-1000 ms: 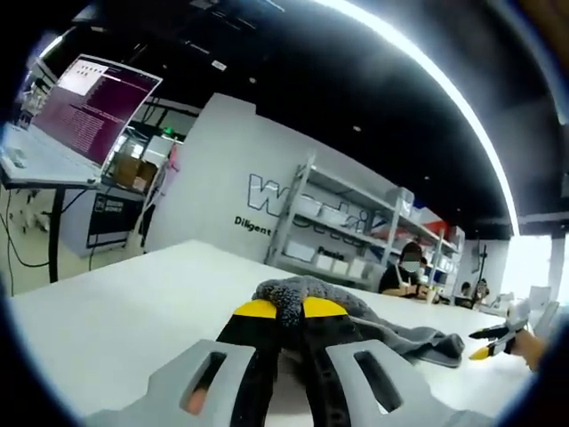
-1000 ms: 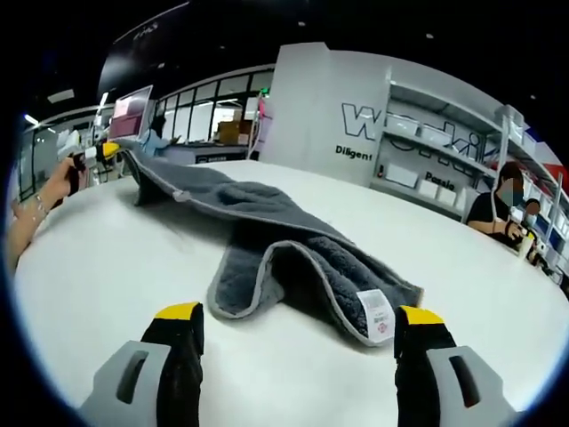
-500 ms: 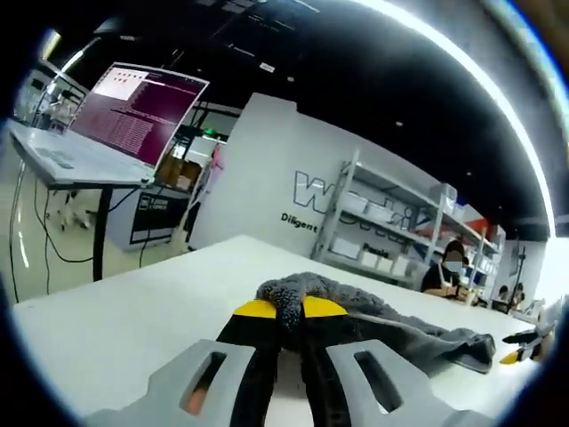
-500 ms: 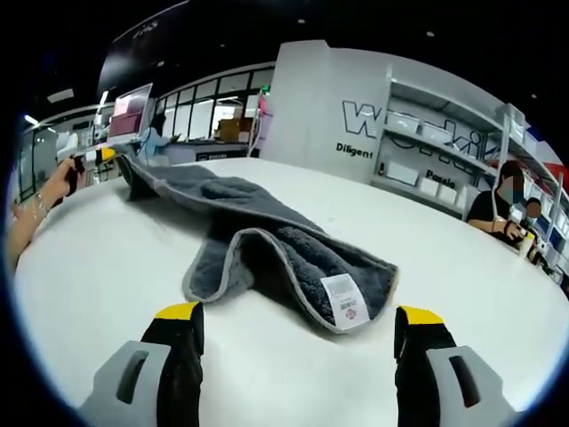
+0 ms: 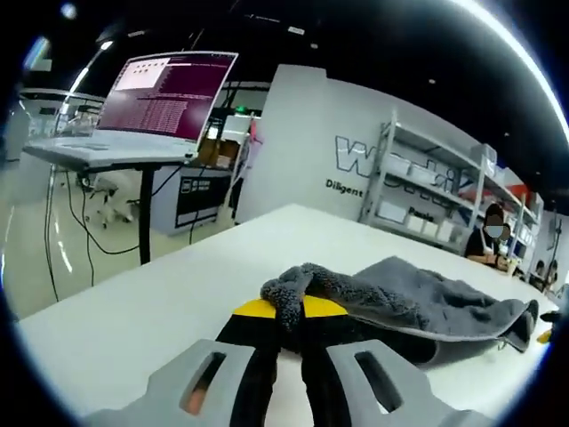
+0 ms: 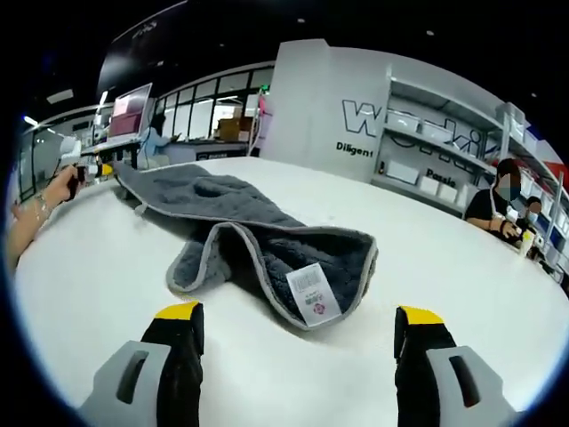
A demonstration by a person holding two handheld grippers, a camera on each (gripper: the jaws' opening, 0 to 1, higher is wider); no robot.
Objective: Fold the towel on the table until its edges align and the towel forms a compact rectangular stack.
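With your left gripper [image 5: 290, 313] pinching a corner of the grey towel [image 6: 258, 236] lying rumpled on the white table [image 6: 444, 294], you're mid-spread; next, your right gripper [image 6: 298, 327], jaws apart, should take the labelled end.

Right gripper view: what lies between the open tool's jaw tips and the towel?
Bare white table. In the right gripper view the right tool is open, short of the grey towel, whose label faces it.

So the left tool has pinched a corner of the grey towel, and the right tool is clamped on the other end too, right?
Not quite. The left tool does pinch the grey towel, but in the right gripper view the right tool stands open, its tips apart and short of the towel's end with the label.
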